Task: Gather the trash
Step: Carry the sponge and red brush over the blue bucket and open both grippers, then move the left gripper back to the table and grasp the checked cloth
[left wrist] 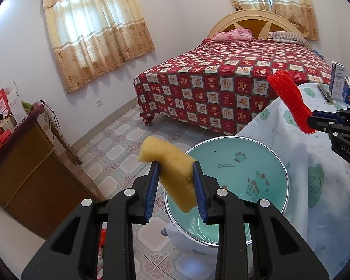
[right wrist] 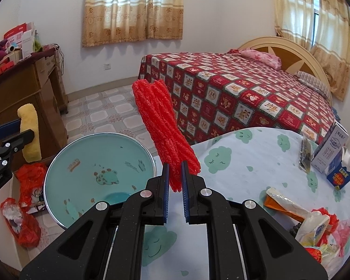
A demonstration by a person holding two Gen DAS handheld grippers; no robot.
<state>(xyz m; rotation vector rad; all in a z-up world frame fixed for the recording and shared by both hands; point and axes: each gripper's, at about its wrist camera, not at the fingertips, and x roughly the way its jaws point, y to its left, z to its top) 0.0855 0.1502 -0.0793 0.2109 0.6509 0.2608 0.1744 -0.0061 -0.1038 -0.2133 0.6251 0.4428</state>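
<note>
Poking up from the right hand-held gripper (right wrist: 175,182): red foam net (right wrist: 162,126).

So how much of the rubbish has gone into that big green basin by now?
Nothing visible in the basin yet. In hand: the left claw grips a yellow sponge above it, and the right claw pinches a red foam net. Left: wrappers and cartons on the table.

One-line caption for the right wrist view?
Right hand-held gripper clamps red foam netting beside the teal basin.
</note>
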